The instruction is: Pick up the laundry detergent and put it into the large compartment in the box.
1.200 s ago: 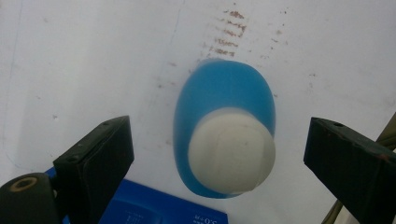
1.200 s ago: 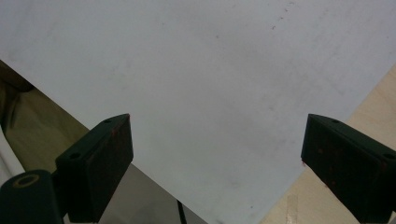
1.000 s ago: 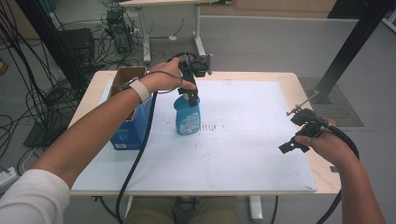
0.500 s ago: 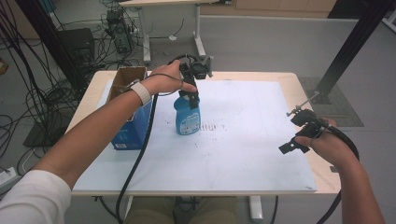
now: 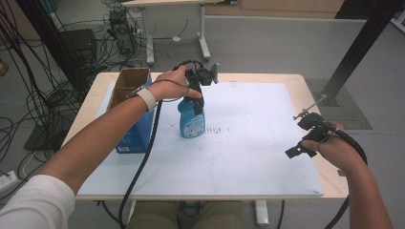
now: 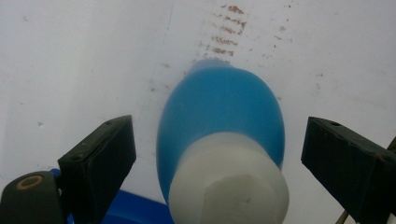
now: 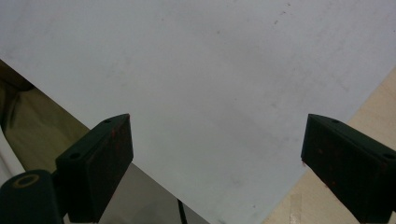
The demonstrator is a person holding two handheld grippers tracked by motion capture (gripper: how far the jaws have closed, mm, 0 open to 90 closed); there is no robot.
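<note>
Left gripper view shows our left gripper [image 6: 219,154] open astride the blue bottle [image 6: 219,112] (smooth, likely slippery), so we'd grip its white cap [image 6: 229,182].

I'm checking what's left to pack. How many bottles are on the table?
1. The blue bottle stands on the white mat beside the box, under the left gripper. The box's inside is hidden, so it may hold more.

A blue bottle [image 5: 192,117] with a white cap [image 6: 229,184] stands on a white sheet [image 5: 248,143] speckled brown, beside a blue box [image 5: 136,129].
</note>
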